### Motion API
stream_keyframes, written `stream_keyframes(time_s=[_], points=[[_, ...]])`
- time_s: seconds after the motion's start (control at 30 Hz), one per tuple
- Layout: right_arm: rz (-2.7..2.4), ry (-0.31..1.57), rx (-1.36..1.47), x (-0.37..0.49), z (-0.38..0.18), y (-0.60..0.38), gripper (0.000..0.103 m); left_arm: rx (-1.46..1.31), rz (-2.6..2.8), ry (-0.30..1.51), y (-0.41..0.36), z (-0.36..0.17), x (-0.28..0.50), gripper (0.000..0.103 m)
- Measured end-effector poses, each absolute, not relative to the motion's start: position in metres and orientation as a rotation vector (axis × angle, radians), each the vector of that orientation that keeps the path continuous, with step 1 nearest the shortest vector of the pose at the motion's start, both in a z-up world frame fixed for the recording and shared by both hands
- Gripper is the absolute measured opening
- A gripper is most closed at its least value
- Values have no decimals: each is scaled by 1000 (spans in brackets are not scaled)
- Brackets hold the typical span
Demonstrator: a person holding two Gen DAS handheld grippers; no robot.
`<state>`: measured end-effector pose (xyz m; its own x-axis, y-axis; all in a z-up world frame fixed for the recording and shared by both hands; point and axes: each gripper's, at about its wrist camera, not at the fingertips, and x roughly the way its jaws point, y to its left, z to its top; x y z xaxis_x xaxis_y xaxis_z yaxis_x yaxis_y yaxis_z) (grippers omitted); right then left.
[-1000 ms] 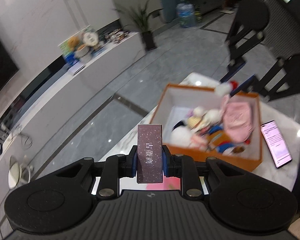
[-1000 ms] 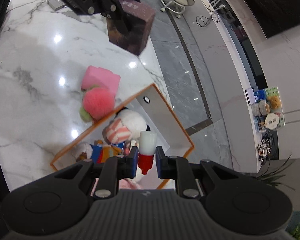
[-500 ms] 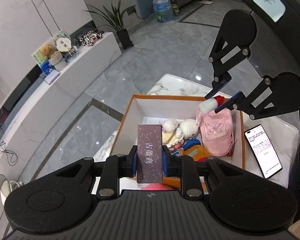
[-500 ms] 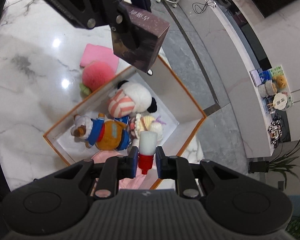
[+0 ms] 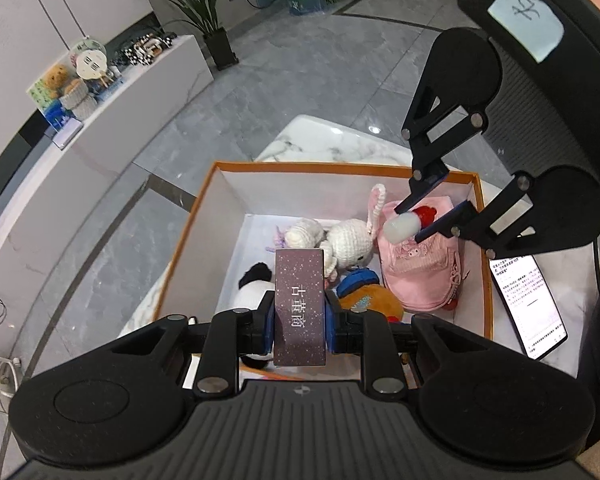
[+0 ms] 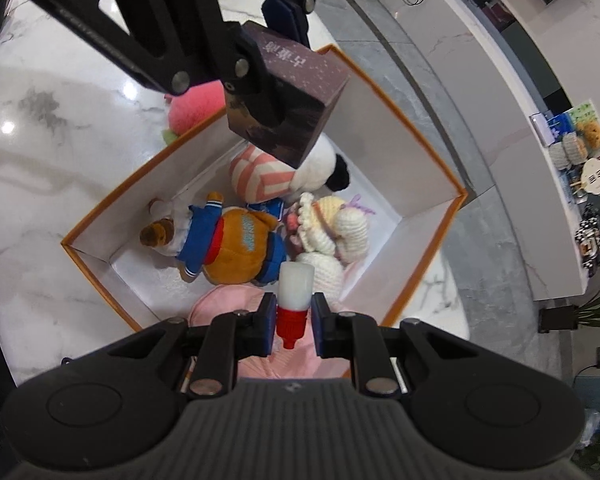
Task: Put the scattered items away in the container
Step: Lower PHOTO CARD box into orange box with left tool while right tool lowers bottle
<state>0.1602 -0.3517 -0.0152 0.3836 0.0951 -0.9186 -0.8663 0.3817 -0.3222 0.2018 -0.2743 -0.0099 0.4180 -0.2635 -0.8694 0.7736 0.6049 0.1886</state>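
The left hand-held gripper (image 5: 299, 312) is clamped on a dark purple carton (image 5: 299, 304), and the right hand-held gripper (image 6: 294, 314) is pinched narrowly on a small white bottle with a red cap (image 6: 295, 298); both hang over the open orange-rimmed box (image 5: 188, 236) on the marble worktop (image 6: 40, 184). The step in hand looks like the drop-off. To do it well, each item should go low before the jaws part, and into a gap: the carton over the bare white floor by the box's near-left wall rather than onto the panda plush (image 5: 252, 288), and the bottle onto the pink pouch (image 5: 424, 276) (a soft landing, so it should not bounce out). The two grippers stand close together, so releasing one at a time would avoid a knock. A pink plush ball (image 6: 196, 110) lies outside the box on the worktop, so the tidying is not finished. Compared with a second ago, both grippers have come down and in: the box then sat off to the side and smaller in each view, and now it fills the middle, with the carton and bottle directly above its contents.
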Motion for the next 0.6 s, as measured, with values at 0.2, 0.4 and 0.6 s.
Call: stream_keyframes(time_s=[0.2,0.4,0.6], points=[[787,1006,-942,168,-39,-355,20,636,-736,962,-286,-31,209,27],[828,1053,-908,171,-70,-356,20,635,-756,1021,-296,-60,216,27],[858,1077,-881,174,-90,-355,20,626,-765,1039,-304,-75,222,27]])
